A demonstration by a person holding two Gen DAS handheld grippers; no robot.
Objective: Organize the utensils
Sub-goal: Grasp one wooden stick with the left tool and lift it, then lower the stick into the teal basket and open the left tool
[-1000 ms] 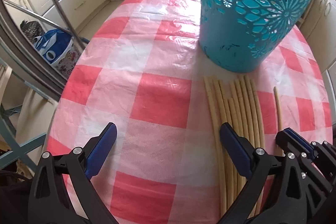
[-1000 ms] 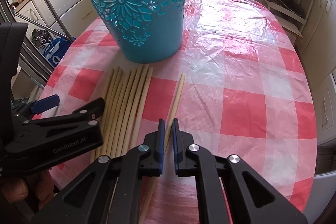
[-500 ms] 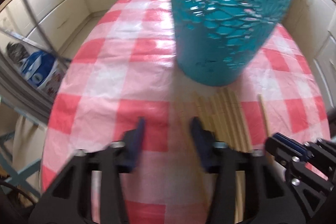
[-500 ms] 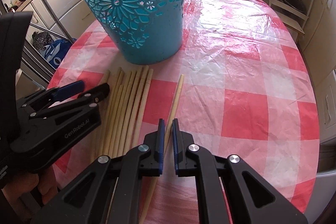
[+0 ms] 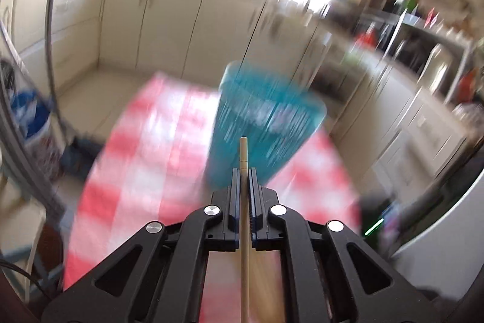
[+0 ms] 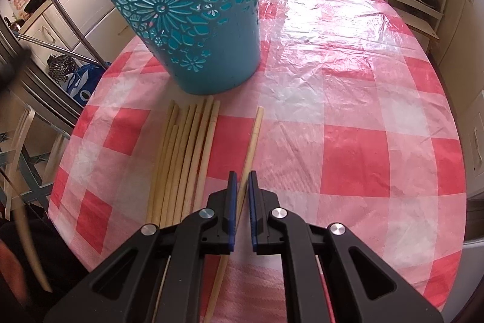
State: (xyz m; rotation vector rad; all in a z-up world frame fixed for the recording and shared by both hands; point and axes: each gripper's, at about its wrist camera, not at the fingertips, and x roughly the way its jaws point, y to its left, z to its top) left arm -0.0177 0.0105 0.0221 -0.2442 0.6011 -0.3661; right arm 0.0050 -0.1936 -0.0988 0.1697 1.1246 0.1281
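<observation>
One chopstick [image 5: 243, 202] is clamped in the left gripper [image 5: 243, 171], whose blue pads are pressed together on it. The stick runs straight along the line of the fingers, its squared tip jutting a little past the fingertips and its rear length passing back between the black arms toward the camera. Just beyond that tip, ahead of and slightly right of the jaws, stands the teal basket [image 5: 266, 123], blurred, on the red-and-white checked tablecloth [image 5: 136, 171].

In the right wrist view the right gripper [image 6: 240, 176] has its jaws drawn nearly together with only a narrow slit between the pads, and nothing is pinched in them. It hangs over the tablecloth [image 6: 363, 111]. A single chopstick [image 6: 252, 141] lies on the cloth directly under that slit, running from beneath the gripper forward and slightly right past the fingertips; whether the pads touch it cannot be told. To the left of the fingers, well clear of them, a bundle of chopsticks [image 6: 184, 153] lies side by side, their far ends just short of the basket [image 6: 193, 11], which stands ahead and to the left of the jaws.
</observation>
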